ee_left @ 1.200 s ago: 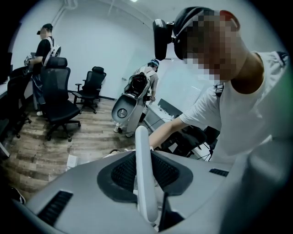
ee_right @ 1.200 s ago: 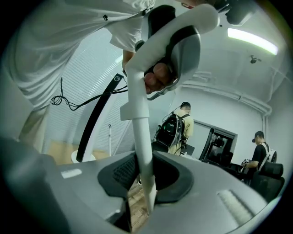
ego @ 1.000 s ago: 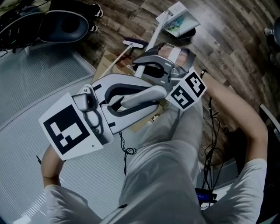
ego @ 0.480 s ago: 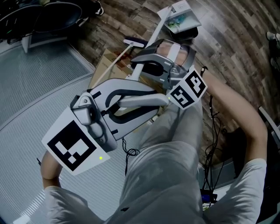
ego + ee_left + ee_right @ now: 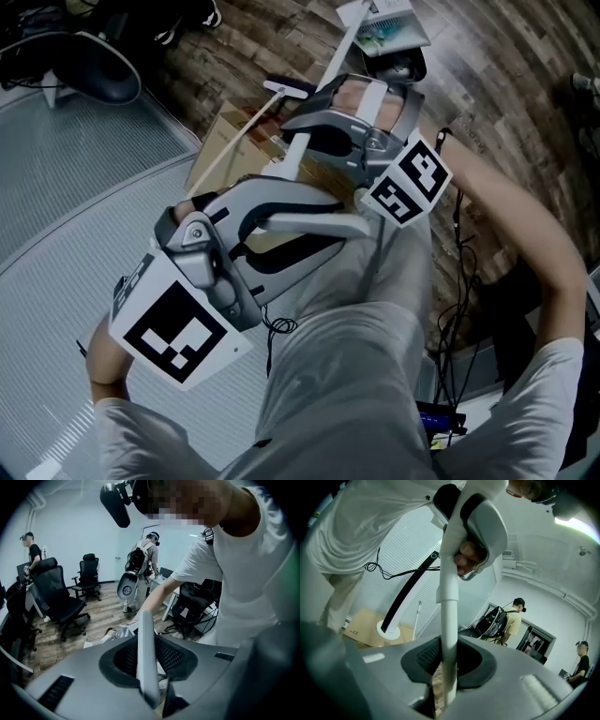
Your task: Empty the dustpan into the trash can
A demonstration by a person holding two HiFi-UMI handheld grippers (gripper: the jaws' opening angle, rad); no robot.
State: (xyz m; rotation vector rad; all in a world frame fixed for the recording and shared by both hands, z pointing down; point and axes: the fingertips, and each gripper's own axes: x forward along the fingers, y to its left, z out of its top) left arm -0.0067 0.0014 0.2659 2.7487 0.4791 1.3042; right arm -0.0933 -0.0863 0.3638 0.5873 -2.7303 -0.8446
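Clamped on dustpan handle [image 5: 333, 70]: left tongs [image 5: 149, 667], right tongs [image 5: 449, 667], whose jaws have just been closing. Risk: handle rolls in grip; dustpan [image 5: 389, 28], upper frame, seemingly loaded, spills early.

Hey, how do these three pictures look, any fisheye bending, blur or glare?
Left gripper view: heavy fisheye with black corners; the dustpan handle looks soft up close, and a mosaic patch sits at the top. Right gripper view: same fisheye; a ceiling light flares at upper right, and the handle is sharper. Head view: evenly lit and fairly sharp on the wooden floor, no glare.
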